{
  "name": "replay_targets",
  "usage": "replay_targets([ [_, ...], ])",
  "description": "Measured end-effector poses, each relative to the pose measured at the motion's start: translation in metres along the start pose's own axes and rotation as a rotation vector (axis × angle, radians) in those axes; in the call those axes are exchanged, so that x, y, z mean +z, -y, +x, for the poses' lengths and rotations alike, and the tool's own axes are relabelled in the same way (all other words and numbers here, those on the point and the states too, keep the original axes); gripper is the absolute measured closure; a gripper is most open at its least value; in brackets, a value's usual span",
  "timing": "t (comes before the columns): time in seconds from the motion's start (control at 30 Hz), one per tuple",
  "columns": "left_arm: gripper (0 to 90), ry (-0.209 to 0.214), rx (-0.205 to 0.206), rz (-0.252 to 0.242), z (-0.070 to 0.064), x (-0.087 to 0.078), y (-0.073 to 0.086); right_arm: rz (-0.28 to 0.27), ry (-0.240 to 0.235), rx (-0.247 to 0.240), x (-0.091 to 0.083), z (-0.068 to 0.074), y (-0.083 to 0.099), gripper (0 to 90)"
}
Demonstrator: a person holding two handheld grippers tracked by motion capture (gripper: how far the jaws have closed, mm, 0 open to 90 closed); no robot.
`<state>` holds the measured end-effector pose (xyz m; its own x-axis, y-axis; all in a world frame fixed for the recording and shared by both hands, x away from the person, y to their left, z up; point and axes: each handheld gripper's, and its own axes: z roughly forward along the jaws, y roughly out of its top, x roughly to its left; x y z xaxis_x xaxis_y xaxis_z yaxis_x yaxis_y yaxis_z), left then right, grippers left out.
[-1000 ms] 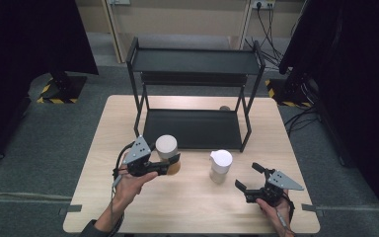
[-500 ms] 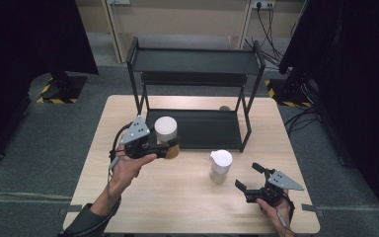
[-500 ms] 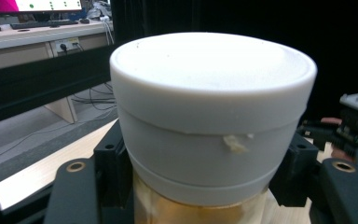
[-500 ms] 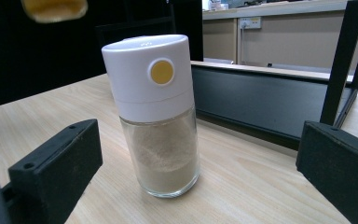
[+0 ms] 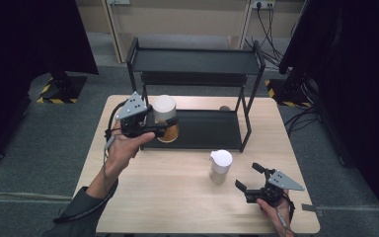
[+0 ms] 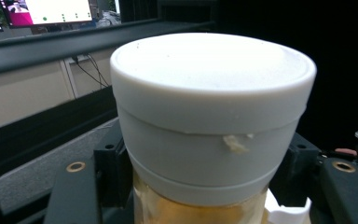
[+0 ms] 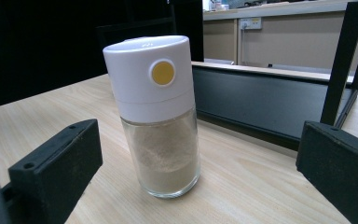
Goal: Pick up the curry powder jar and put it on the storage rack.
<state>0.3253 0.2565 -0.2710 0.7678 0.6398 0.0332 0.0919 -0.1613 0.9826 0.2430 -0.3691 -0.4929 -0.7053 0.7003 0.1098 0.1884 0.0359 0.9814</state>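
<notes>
The left claw [image 5: 170,129], clenched on the white-capped jar [image 5: 165,117] at centre-left of the frame, should stay level while moving toward the shelf [image 5: 212,129], the right claw [image 5: 249,178] released.

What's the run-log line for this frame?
left gripper: shut on jar, lifted by rack | right gripper: open, facing shaker | shaker: upright on table

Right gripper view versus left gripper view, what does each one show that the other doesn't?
Right gripper view: a shaker jar with pale powder, a white cap and a yellow dot, standing on the wooden table between the open right gripper jaws. Left gripper view: a white-lidded jar of amber contents clamped in the left gripper. Both show the black shelf rack.
</notes>
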Motion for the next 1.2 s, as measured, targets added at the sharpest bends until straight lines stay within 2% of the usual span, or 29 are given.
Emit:
replay_targets([
  [0.37, 35.6, -0.024, 0.010, -0.012, 0.007, 0.012, -0.036, 0.000, -0.002, 0.001, 0.000, 0.000, 0.000, 0.6],
  [0.67, 35.6, -0.050, -0.008, -0.026, 0.015, 0.018, -0.061, -0.002, -0.001, 0.001, 0.000, 0.000, 0.000, 0.7],
  [1.2, 35.6, -0.147, -0.012, -0.020, 0.027, 0.028, -0.104, -0.002, -0.002, 0.003, 0.000, 0.000, 0.000, 0.7],
])
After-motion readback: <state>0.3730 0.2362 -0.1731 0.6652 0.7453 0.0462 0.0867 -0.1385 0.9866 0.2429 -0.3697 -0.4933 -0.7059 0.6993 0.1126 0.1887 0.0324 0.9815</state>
